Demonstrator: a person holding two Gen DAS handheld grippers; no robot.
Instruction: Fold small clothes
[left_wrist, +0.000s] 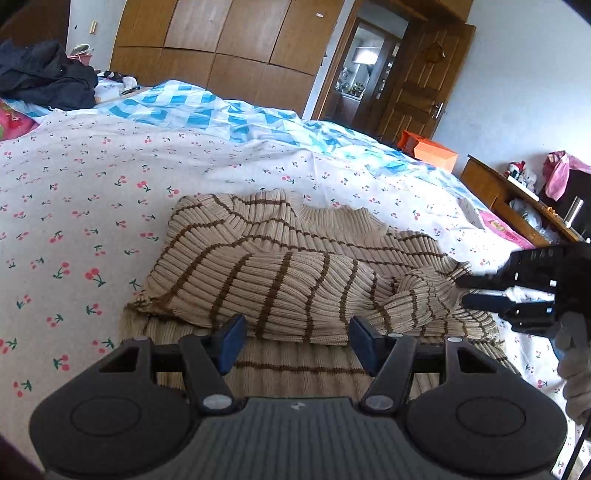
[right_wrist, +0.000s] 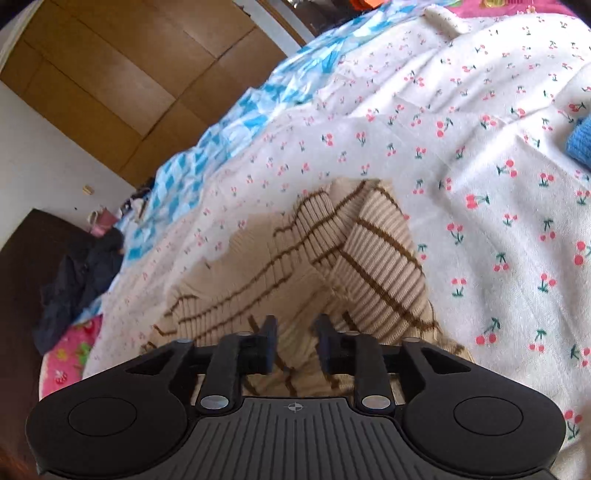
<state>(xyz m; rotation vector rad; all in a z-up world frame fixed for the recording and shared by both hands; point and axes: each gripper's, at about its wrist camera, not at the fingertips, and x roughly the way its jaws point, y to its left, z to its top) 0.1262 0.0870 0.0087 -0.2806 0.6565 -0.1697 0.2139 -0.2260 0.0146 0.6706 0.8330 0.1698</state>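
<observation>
Sweater (left_wrist: 280, 266) lies crosswise on bed (left_wrist: 92, 184), bulk just ahead of half-open, empty left tool (left_wrist: 297, 334); right tool (left_wrist: 467, 291) part-open, empty at its right end.

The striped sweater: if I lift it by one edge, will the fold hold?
Probably not. The striped sweater is a soft ribbed knit that already slumps in rumpled layers on the bedsheet, so it should drape and unfold. It looks thick, so likely bulky between the tongs.
</observation>
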